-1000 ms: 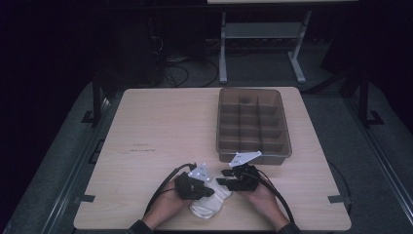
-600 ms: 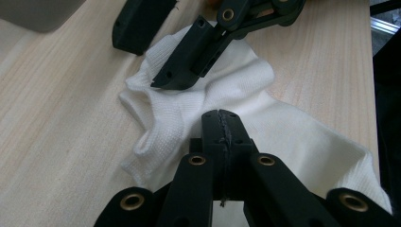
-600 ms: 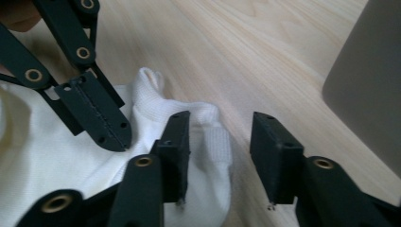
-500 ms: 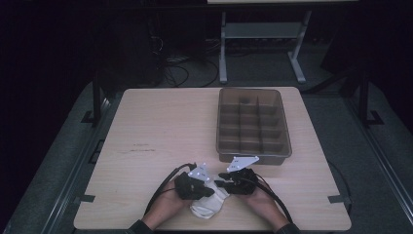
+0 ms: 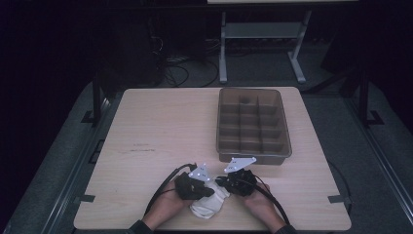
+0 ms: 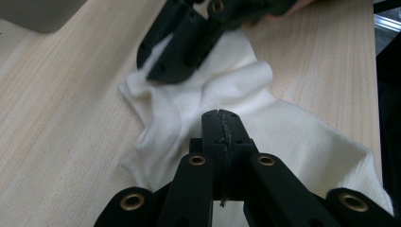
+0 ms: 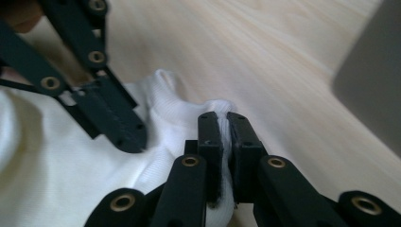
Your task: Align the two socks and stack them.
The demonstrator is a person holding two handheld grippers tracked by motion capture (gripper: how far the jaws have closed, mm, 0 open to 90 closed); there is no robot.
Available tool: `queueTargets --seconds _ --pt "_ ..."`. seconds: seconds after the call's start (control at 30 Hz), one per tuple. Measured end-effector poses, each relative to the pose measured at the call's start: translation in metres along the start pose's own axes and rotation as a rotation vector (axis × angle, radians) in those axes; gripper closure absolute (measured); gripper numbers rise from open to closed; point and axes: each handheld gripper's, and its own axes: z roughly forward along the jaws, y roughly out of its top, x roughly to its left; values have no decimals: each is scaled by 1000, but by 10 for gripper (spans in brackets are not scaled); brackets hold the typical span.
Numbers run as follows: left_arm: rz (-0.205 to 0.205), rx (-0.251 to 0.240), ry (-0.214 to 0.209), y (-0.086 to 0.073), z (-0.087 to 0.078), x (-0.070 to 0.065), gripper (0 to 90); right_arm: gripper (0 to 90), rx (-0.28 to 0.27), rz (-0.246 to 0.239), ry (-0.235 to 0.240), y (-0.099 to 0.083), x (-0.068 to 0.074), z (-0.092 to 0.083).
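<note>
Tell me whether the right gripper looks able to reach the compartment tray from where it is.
Probably yes, once it lets go. The right gripper is shut on the white cloth, its jaws having just closed on a fold. The compartment tray sits just beyond it, with bare table between.

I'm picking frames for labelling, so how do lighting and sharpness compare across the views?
High view: dim, surroundings nearly black, white cloth small. Left gripper view: bright, cloth weave crisp, the other gripper's jaws soft. Right gripper view: the right gripper sharp, grey tray blurred.
</note>
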Motion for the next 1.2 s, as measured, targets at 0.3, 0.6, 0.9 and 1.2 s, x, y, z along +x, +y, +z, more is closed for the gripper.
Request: queueTargets --seconds 0.3,0.6,0.9,1.2 --pt "2 6 2 0 0 0 900 852 -52 49 33 7 -3 -17" --pt "0 0 -1 0 0 0 900 852 -103 40 107 13 14 -30" --pt "-9 -31 0 -1 -9 1 900 850 -87 30 88 13 14 -26" --pt "-13 10 7 -16 -25 -7 900 848 -76 28 47 11 8 -25"
